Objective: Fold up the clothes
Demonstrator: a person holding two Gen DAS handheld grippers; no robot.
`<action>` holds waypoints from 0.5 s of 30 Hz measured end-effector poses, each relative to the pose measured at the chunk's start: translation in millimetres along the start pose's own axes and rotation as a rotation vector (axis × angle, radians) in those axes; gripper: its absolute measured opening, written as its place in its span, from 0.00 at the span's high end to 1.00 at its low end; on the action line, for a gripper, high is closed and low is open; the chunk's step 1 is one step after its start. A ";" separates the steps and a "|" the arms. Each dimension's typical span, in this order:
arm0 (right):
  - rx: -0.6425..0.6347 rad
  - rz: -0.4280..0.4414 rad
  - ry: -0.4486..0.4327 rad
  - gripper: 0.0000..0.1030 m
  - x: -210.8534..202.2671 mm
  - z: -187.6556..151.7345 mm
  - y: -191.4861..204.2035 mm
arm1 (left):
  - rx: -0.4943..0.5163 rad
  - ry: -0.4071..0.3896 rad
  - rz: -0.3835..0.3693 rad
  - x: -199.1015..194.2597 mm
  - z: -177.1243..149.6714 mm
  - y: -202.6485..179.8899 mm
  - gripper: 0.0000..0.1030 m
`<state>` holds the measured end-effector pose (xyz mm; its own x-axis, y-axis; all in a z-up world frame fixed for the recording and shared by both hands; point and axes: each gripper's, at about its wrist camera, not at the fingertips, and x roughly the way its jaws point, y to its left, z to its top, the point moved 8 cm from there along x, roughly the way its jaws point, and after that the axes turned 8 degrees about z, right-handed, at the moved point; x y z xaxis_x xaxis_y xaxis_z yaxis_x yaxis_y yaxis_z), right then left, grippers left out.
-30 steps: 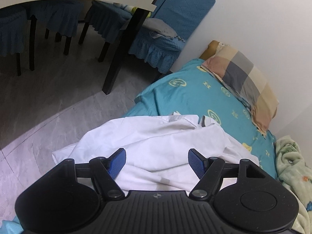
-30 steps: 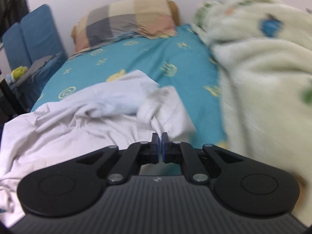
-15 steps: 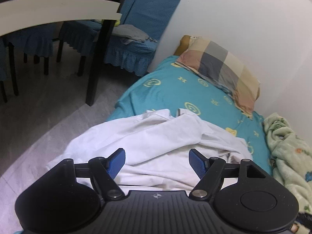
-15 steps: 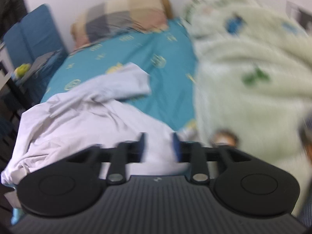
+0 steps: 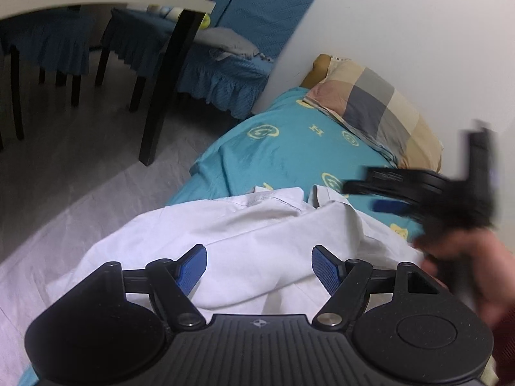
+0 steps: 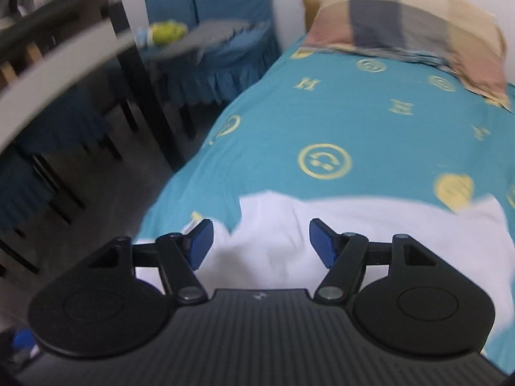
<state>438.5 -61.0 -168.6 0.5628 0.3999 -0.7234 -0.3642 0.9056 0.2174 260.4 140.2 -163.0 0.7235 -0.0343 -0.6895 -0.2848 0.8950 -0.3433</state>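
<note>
A crumpled white shirt (image 5: 257,234) lies on the teal bed sheet (image 5: 289,148) near the bed's left edge, one side hanging over it. My left gripper (image 5: 259,265) hovers above the shirt, open, nothing between its blue pads. In the left wrist view the right gripper (image 5: 389,197) shows blurred at the right, above the shirt's far side, held by a hand (image 5: 476,263). In the right wrist view the right gripper (image 6: 260,241) is open over the white shirt (image 6: 354,234), with nothing held.
A checked pillow (image 5: 379,112) lies at the head of the bed against the white wall. Blue-covered chairs (image 5: 225,51) and a dark-legged table (image 5: 161,90) stand on the grey floor (image 5: 64,173) left of the bed.
The right gripper opened from shut, let go of the shirt and swung left from the fleece blanket toward the shirt's collar end. The left gripper stayed open and shifted slightly.
</note>
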 end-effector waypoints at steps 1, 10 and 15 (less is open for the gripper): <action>-0.008 -0.011 0.021 0.35 15.9 2.6 0.5 | -0.002 0.002 0.000 4.3 0.8 1.8 0.28; -0.020 -0.080 0.032 0.91 25.4 -3.5 -15.0 | -0.020 -0.012 -0.029 17.2 9.9 7.6 0.29; 0.015 -0.066 -0.094 0.91 -68.7 -16.1 -24.2 | -0.125 0.003 -0.107 10.0 15.8 16.8 0.29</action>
<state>396.8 -112.6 -134.7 0.6528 0.3498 -0.6719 -0.3132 0.9323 0.1811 272.8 161.9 -165.6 0.7519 -0.1277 -0.6468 -0.2826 0.8239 -0.4912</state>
